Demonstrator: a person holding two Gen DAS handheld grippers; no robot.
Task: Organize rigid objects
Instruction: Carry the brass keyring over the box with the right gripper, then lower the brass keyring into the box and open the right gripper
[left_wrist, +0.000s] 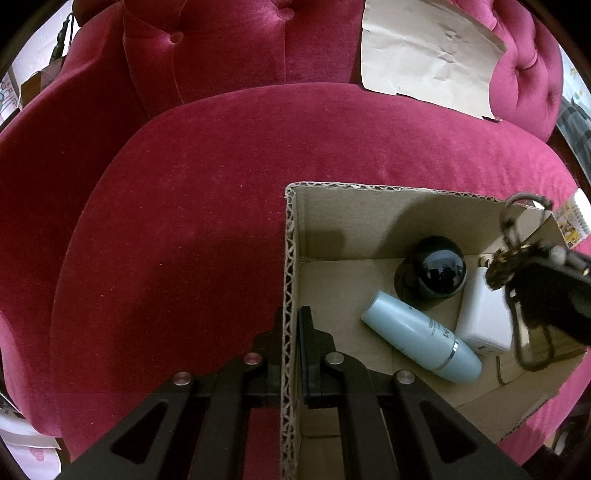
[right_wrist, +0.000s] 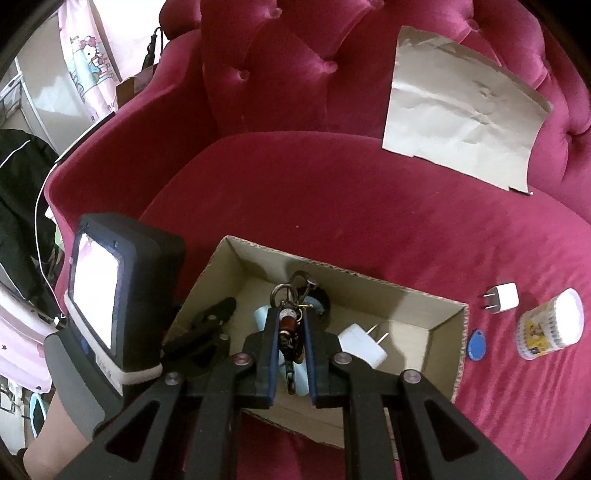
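A cardboard box (left_wrist: 332, 225) (right_wrist: 388, 295) stands open on the red sofa seat. In it lie a light-blue bottle (left_wrist: 421, 341), a black dome-shaped object (left_wrist: 439, 271) and a white plug charger (left_wrist: 484, 314) (right_wrist: 362, 347). My left gripper (left_wrist: 290, 325) is shut on the box's left wall (left_wrist: 288, 295). My right gripper (right_wrist: 290, 325) is shut on a keychain (right_wrist: 291, 325) with metal rings and holds it above the inside of the box; it also shows in the left wrist view (left_wrist: 517, 266).
On the seat right of the box lie a small white charger (right_wrist: 502, 297), a blue oval tag (right_wrist: 477, 344) and a tub of cotton swabs (right_wrist: 550, 323). A beige paper sheet (right_wrist: 461, 107) leans on the sofa back. The sofa arm (right_wrist: 110, 155) rises at the left.
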